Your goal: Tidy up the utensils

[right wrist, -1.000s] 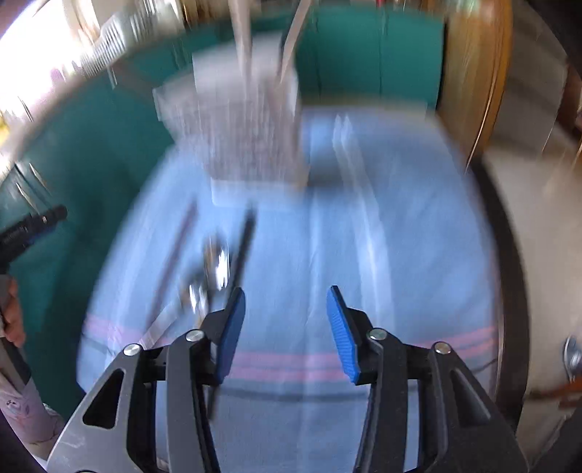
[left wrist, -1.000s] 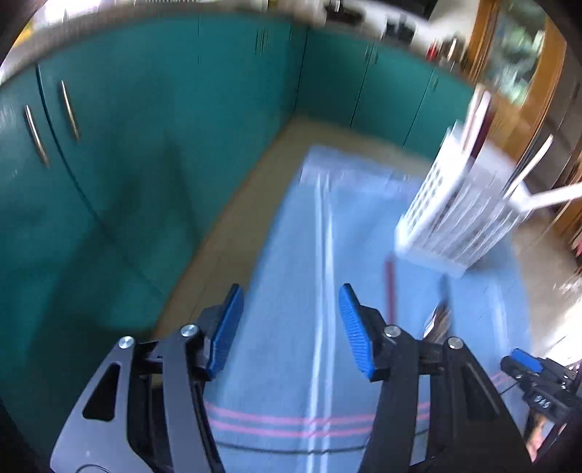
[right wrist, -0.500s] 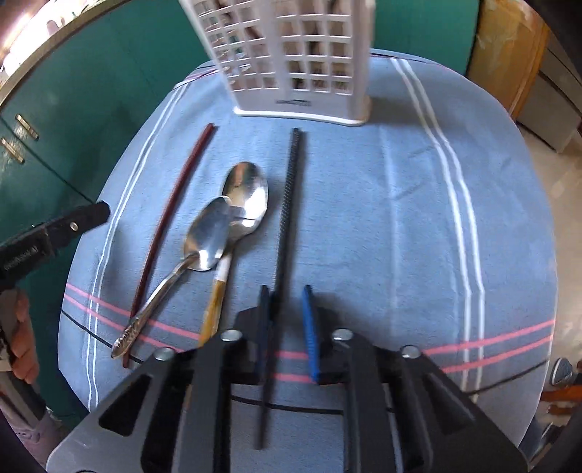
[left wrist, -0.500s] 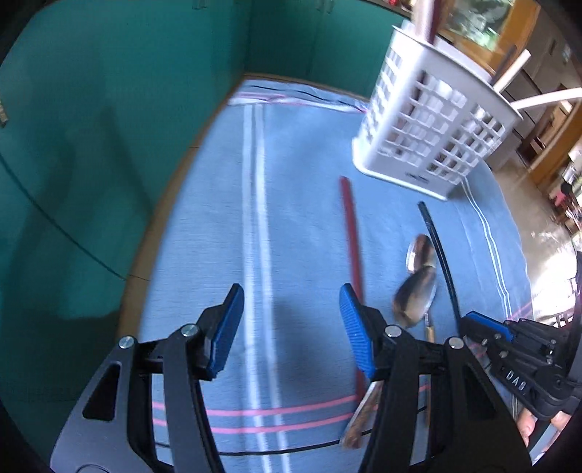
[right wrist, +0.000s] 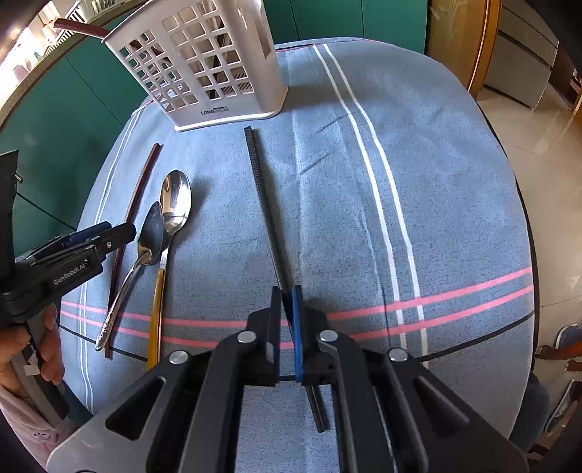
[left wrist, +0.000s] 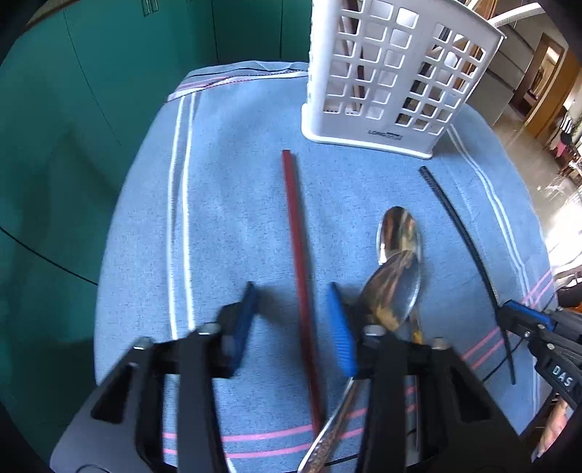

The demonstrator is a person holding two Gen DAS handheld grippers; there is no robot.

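My left gripper (left wrist: 293,327) straddles the dark red chopstick (left wrist: 298,262), which lies lengthwise on the blue striped cloth (left wrist: 225,203). Its jaws have just been closing, but a gap shows on both sides of the stick, so nothing is gripped. My right gripper (right wrist: 287,320) has its blue pads pinched on the black chopstick (right wrist: 263,203) near its close end; those jaws eased open a little just now, yet the stick sits tight between them and runs on toward the white utensil basket (right wrist: 203,62). Between the 2 chopsticks lie 2 spoons (right wrist: 171,214), the steel-handled one's bowl overlapping the yellow-handled one. The basket stands upright at the far edge of the cloth with another dark red chopstick (right wrist: 78,28) leaning out of it.
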